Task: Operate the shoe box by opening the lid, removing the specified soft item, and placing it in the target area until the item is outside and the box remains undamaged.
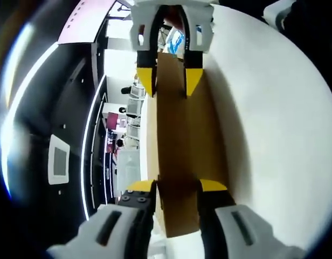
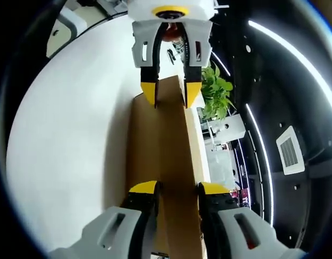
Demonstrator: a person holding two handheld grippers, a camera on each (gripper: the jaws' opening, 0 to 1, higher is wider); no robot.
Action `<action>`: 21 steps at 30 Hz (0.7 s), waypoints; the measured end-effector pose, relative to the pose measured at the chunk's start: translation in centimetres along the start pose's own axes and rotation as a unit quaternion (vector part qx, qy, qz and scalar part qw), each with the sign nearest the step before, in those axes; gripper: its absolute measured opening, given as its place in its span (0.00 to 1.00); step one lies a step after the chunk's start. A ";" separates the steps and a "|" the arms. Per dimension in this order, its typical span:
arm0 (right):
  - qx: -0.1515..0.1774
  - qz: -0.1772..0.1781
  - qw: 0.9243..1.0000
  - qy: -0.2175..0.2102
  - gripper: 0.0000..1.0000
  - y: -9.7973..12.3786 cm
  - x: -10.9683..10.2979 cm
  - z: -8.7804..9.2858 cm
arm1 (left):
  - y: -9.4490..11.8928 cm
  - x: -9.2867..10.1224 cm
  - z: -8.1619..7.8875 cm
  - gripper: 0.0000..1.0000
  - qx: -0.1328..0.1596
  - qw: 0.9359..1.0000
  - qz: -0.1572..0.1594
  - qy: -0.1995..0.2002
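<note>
A brown cardboard shoe box [image 1: 177, 140] stretches lengthwise between my two grippers, which face each other. In the left gripper view my left gripper [image 1: 177, 186] has its yellow-tipped jaws on either side of the near end of the box, with the cardboard filling the gap. At the far end, my right gripper [image 1: 169, 81] straddles the box in the same way. The right gripper view mirrors this: my right gripper [image 2: 178, 188] holds the near end of the box [image 2: 166, 145] and my left gripper [image 2: 170, 93] clasps the far end. What is inside the box is hidden.
The box lies against a white round table [image 1: 263, 124], also seen in the right gripper view [image 2: 69, 124]. Both views are rolled sideways. A green plant [image 2: 215, 91] stands past the table edge. Desks and a person [image 1: 126, 89] show far off, under ceiling light strips.
</note>
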State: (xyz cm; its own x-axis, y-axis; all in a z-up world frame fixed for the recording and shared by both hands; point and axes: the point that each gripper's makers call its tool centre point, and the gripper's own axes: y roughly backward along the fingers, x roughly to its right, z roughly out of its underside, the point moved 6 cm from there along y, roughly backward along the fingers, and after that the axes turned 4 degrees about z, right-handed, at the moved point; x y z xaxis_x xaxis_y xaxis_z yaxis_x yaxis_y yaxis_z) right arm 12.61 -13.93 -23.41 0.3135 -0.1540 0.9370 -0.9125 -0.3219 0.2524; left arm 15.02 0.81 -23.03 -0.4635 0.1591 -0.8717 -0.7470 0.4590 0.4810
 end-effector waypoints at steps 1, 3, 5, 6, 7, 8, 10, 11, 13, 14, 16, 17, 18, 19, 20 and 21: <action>0.000 0.000 1.000 0.001 0.29 0.0 0.0 0.0 | 0.0 0.1 0.0 0.31 0.000 1.000 -0.001 -0.001; -0.001 -0.002 1.000 0.002 0.29 0.0 -0.1 0.0 | -0.1 0.1 0.0 0.31 0.000 1.000 -0.001 -0.002; -0.002 -0.003 1.000 0.003 0.29 0.0 -0.2 0.0 | -0.1 0.2 0.0 0.31 0.000 1.000 -0.001 -0.002; -0.001 -0.004 1.000 0.004 0.29 0.0 -0.2 0.1 | -0.1 0.2 -0.1 0.31 0.000 1.000 -0.001 -0.003; 0.000 -0.005 1.000 0.003 0.29 0.0 -0.2 0.1 | -0.1 0.3 -0.1 0.31 -0.001 1.000 -0.002 -0.003; 0.000 -0.005 1.000 0.002 0.29 0.0 -0.3 0.1 | -0.2 0.3 -0.1 0.31 -0.001 1.000 -0.002 -0.003; 0.000 -0.007 1.000 0.004 0.30 0.0 -0.3 0.1 | -0.2 0.3 -0.1 0.31 -0.001 1.000 -0.002 -0.003; 0.000 -0.006 1.000 0.005 0.30 0.0 -0.3 0.2 | -0.2 0.3 -0.1 0.31 -0.001 1.000 -0.002 -0.003; -0.002 -0.007 1.000 0.005 0.30 0.0 -0.3 0.3 | -0.2 0.3 -0.1 0.31 0.000 1.000 -0.001 -0.003; -0.005 -0.007 1.000 0.004 0.30 0.0 -0.3 0.4 | -0.2 0.3 -0.1 0.31 0.000 1.000 -0.001 -0.003; -0.010 -0.005 1.000 0.002 0.31 0.0 -0.2 0.7 | -0.2 0.3 -0.1 0.31 0.000 1.000 -0.001 -0.004; -0.012 -0.003 1.000 -0.003 0.32 0.0 -0.1 0.9 | -0.2 0.3 -0.1 0.31 0.000 1.000 -0.001 -0.004; -0.014 -0.004 1.000 -0.005 0.33 0.0 0.0 1.1 | -0.2 0.3 -0.1 0.31 0.000 1.000 -0.001 -0.004; -0.015 -0.004 1.000 -0.004 0.33 0.0 0.0 1.2 | -0.2 0.3 -0.1 0.31 0.000 1.000 -0.001 -0.004; -0.019 -0.002 1.000 -0.002 0.32 0.0 0.0 1.4 | -0.2 0.3 -0.1 0.31 0.000 1.000 -0.001 -0.004; -0.018 -0.006 1.000 -0.004 0.31 0.0 -0.1 1.4 | -0.2 0.3 -0.1 0.31 -0.001 1.000 -0.002 -0.005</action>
State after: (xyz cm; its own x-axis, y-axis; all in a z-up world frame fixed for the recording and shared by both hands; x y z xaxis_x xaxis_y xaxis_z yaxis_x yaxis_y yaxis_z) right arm 12.95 -15.21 -23.83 0.3255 -0.1576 0.9323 -0.9175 -0.2907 0.2712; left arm 14.99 0.71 -23.37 -0.4562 0.1656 -0.8743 -0.7495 0.4581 0.4779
